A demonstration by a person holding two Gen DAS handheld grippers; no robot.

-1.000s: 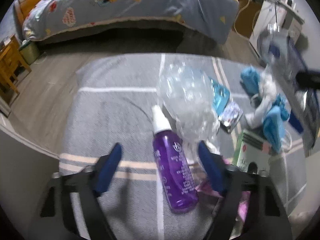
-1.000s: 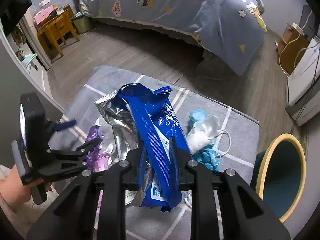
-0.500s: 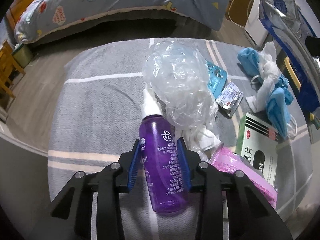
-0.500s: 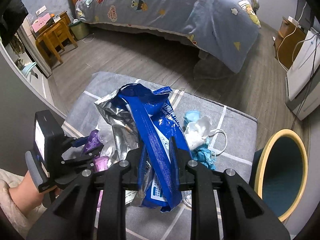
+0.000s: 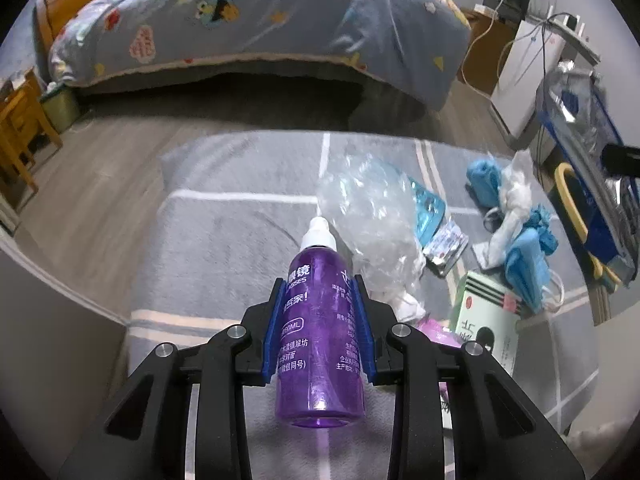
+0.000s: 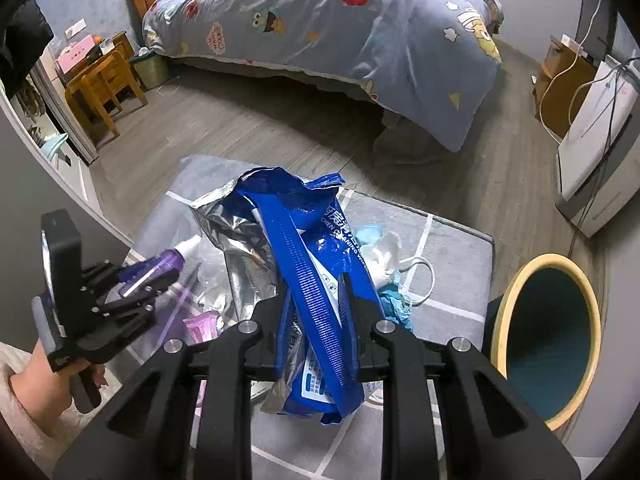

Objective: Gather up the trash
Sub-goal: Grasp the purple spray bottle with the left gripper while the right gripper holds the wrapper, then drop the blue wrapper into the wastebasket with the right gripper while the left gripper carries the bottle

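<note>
Purple plastic identifies the bottle (image 5: 320, 344) held in the left tool (image 5: 320, 292). Its blue pads (image 5: 275, 332) press against both sides of the bottle body; the jaws have just been closing onto it. The white cap points away from the camera, toward the bed (image 5: 256, 28). The bottle is raised off the grey rug (image 5: 224, 240), as the right wrist view confirms, where the same bottle (image 6: 166, 266) sits in the left tool (image 6: 150, 278) above the rug, with a person's hand (image 6: 52, 380) on the grip.

The right tool (image 6: 316, 292) is clamped on a blue and silver foil bag (image 6: 304, 264). The bag stands upright between the fingers, its torn top open and crumpled, its lower end hanging below the jaws.

Remaining trash lies on the rug:
- A crumpled clear plastic bag (image 5: 372, 216), just beyond the bottle cap.
- A light blue packet (image 5: 430, 212) and a small foil blister pack (image 5: 446, 246), touching or nearly touching each other to the right of the clear bag.
- Blue masks (image 5: 524, 256) mixed with white tissue (image 5: 516, 196), further right.
- A green and white box (image 5: 486, 320), beside a pink wrapper (image 5: 434, 330).

A bin with a yellow rim (image 6: 548, 352) and dark blue interior stands at the right edge of the rug, tilted so that its mouth faces the right wrist camera. It is near the right tool but apart from it.
</note>
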